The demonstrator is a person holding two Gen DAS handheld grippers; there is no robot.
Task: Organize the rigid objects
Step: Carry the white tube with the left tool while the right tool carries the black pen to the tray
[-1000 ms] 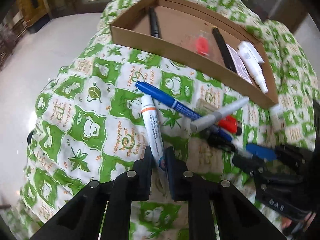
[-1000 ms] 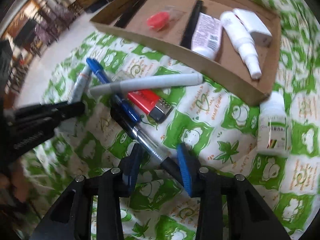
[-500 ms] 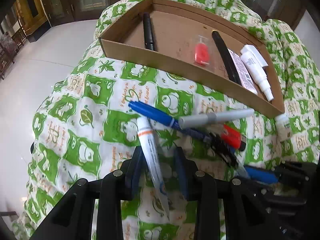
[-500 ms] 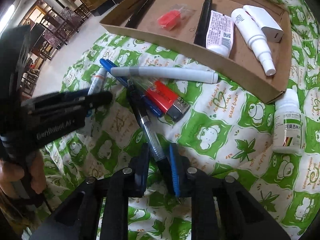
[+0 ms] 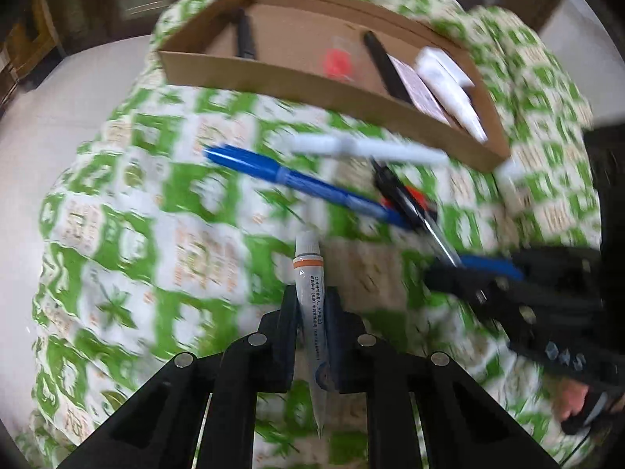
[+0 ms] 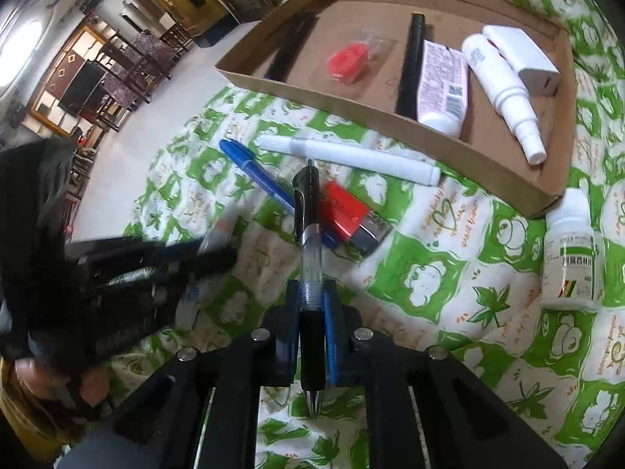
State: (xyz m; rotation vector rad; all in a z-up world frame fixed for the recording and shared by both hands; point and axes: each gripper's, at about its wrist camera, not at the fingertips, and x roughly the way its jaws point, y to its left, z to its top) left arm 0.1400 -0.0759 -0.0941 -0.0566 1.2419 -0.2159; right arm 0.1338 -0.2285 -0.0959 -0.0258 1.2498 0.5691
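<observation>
The left wrist view is smeared by motion: the cardboard tray (image 5: 273, 78), blue marker (image 5: 281, 176) and white marker (image 5: 367, 150) show no readable detail. In the right wrist view the left gripper (image 6: 164, 265) is a dark blur, its grip indistinguishable. The white bottle (image 6: 572, 258) label is too small to read.

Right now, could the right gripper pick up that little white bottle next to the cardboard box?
Probably not yet. The right gripper is shut on a pen, so it must drop that first. Otherwise the white bottle stands unobstructed on the cloth.
</observation>
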